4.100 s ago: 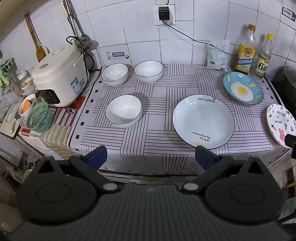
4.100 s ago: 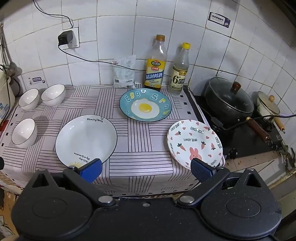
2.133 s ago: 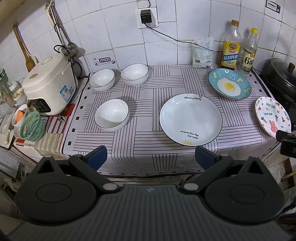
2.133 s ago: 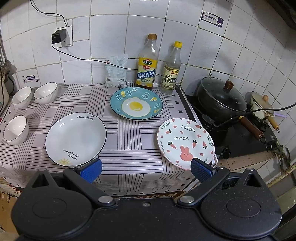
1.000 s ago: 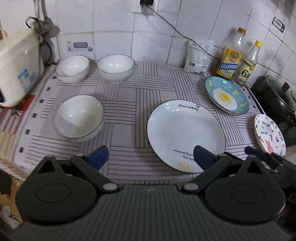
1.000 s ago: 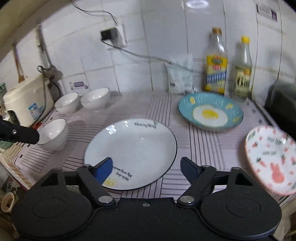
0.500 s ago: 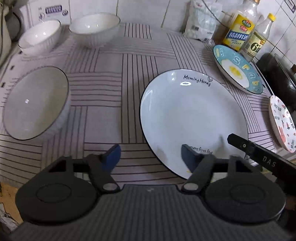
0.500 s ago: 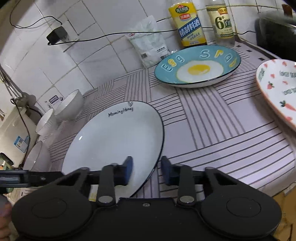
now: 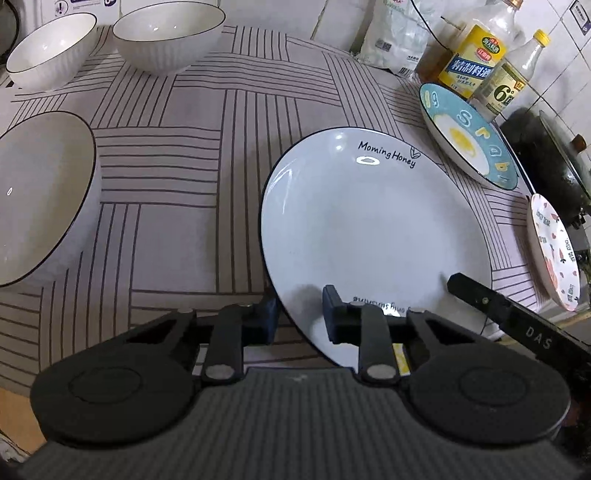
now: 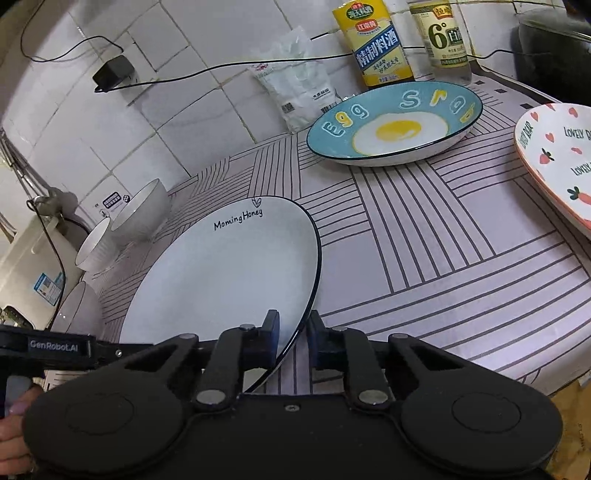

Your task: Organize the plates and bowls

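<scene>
Your left gripper (image 9: 299,315) has its fingers drawn in narrow around the near left rim of the white plate (image 9: 373,229), one finger under the edge on the cloth side, the other over the plate's inner face. From these views you cannot tell for sure whether the pads press the rim or sit just off it. Your right gripper (image 10: 292,338) does the same on the near right rim of that plate (image 10: 225,273): its left finger lies over the white face, its right finger sits outside the dark edge, and the rim runs between them.

The plate, lettered "Morning Honey", lies on the striped tablecloth (image 9: 177,206) near the front edge of the counter. Beside it to the left stands a white bowl (image 9: 40,195), close to your left gripper. Two more white bowls (image 9: 168,35) sit together at the back left by the wall.

Behind the white plate to the right lies the blue egg plate (image 10: 395,123), with two bottles (image 10: 380,44) and a plastic bag (image 10: 299,92) against the tiles behind it. The pink rabbit plate (image 10: 557,155) lies at the right edge of the cloth, well apart from the white plate.
</scene>
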`<state>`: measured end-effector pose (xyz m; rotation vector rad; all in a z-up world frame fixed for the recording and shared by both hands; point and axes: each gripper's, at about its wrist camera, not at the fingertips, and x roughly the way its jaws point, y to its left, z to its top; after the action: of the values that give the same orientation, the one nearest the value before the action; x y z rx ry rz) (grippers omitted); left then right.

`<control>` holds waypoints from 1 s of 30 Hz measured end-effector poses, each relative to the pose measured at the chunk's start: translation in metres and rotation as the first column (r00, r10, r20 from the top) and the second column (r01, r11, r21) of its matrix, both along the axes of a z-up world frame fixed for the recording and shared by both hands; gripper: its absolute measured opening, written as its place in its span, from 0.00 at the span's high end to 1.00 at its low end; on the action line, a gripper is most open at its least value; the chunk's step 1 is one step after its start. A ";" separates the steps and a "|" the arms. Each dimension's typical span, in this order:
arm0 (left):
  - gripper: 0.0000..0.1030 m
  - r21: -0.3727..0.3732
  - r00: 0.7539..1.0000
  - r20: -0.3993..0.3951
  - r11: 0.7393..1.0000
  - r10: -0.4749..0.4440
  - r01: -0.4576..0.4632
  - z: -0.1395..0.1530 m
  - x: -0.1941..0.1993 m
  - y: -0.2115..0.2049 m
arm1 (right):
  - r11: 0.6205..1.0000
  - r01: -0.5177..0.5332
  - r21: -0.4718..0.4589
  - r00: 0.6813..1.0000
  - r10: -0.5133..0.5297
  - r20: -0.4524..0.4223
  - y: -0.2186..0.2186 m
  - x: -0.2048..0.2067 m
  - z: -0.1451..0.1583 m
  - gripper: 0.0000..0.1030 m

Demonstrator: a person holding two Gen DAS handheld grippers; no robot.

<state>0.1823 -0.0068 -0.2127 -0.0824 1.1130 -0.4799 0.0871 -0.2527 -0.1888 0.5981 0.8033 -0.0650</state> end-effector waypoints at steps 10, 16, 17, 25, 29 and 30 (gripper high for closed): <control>0.77 0.022 1.000 0.011 1.000 -0.022 0.021 0.007 0.000 -0.003 | 0.995 -0.080 -0.062 0.997 0.081 0.011 0.001 0.003 0.003 0.79; 0.77 0.020 0.998 0.061 1.000 0.008 -0.009 0.018 0.003 -0.001 | 0.993 -0.101 -0.054 0.994 0.103 0.031 0.002 0.004 0.001 0.77; 0.77 0.019 0.998 0.059 1.000 0.013 -0.014 0.020 0.006 0.000 | 0.993 -0.105 -0.049 0.994 0.107 0.034 0.002 0.006 0.001 0.77; 0.77 0.111 0.988 0.147 0.992 0.036 -0.053 0.028 0.029 -0.014 | 0.988 -0.139 -0.066 0.985 0.144 0.094 0.004 0.035 0.001 0.76; 0.76 0.108 0.987 0.143 0.990 0.075 -0.091 0.028 0.050 -0.015 | 0.987 -0.148 -0.060 0.980 0.154 0.122 0.003 0.054 -0.003 0.75; 0.75 0.117 0.986 0.150 0.989 0.078 -0.096 0.028 0.053 -0.017 | 0.986 -0.154 -0.067 0.979 0.161 0.125 0.003 0.058 -0.003 0.75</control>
<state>0.2351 -0.0233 -0.1849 0.0125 0.9897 -0.3326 0.1450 -0.2493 -0.1922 0.4779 0.7171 0.0953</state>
